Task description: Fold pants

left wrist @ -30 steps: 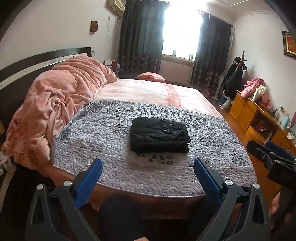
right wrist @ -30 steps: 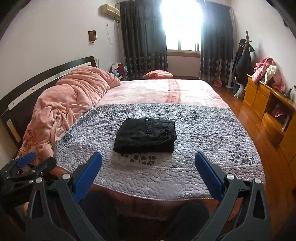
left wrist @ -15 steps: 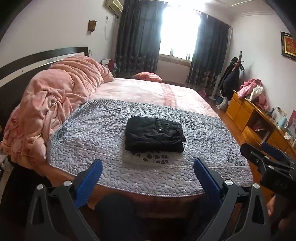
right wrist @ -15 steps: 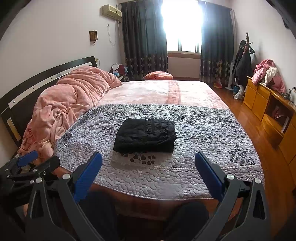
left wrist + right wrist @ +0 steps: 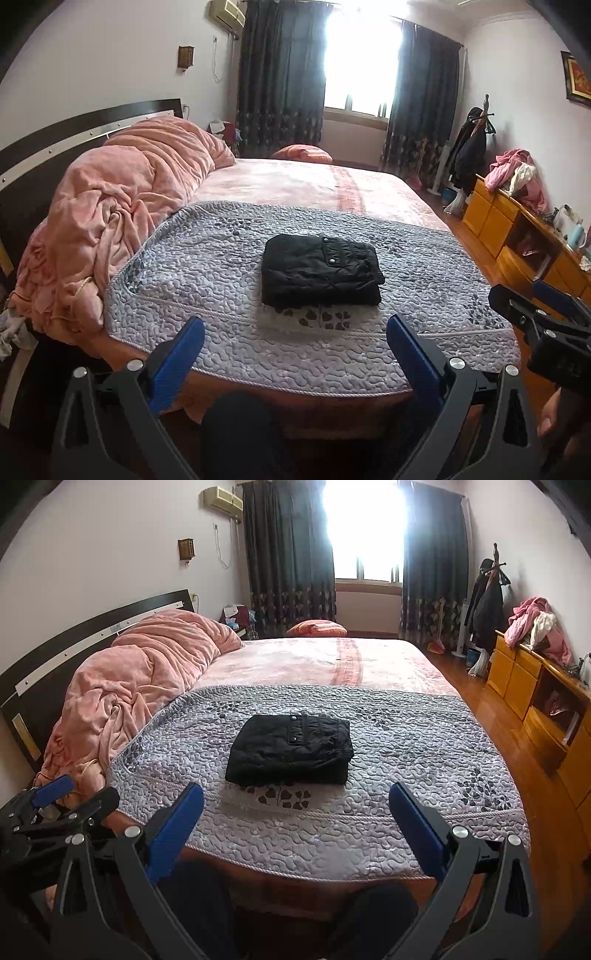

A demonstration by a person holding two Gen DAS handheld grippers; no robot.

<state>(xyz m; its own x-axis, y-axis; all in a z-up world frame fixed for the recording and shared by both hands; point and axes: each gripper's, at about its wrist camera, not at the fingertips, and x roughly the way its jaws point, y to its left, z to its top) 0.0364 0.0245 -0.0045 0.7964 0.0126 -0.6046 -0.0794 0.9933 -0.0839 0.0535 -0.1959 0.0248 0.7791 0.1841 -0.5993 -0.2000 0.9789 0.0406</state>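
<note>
The black pants (image 5: 320,271) lie folded into a compact rectangle on the grey quilted cover (image 5: 207,273) that spreads across the near end of the bed (image 5: 303,182). A pocket flap with a snap button faces up on the top layer, and the stacked folded edges show along the near and right sides. The bundle sits about midway across the cover, just behind a patch of dark leaf print, and nothing touches it.

The left gripper (image 5: 295,341) hangs off the foot of the bed, short of the cover's corded hem; its blue-padded fingers (image 5: 179,356) are spread wide apart and hold nothing. The right gripper (image 5: 295,812) is level with it, its fingers (image 5: 415,827) equally wide apart and empty. Each gripper shows at the edge of the other's view: the right one at the far right of the left wrist view, the left one at the lower left of the right wrist view.

A crumpled pink blanket (image 5: 140,675) is heaped along the left side of the bed against the dark headboard (image 5: 74,638), its edge touching the cover's left border. An orange pillow (image 5: 317,627) lies at the far end of the bed. Yellow wooden drawers (image 5: 517,672) line the right wall with pink clothes piled on top, and dark curtains (image 5: 291,554) frame a bright window.
</note>
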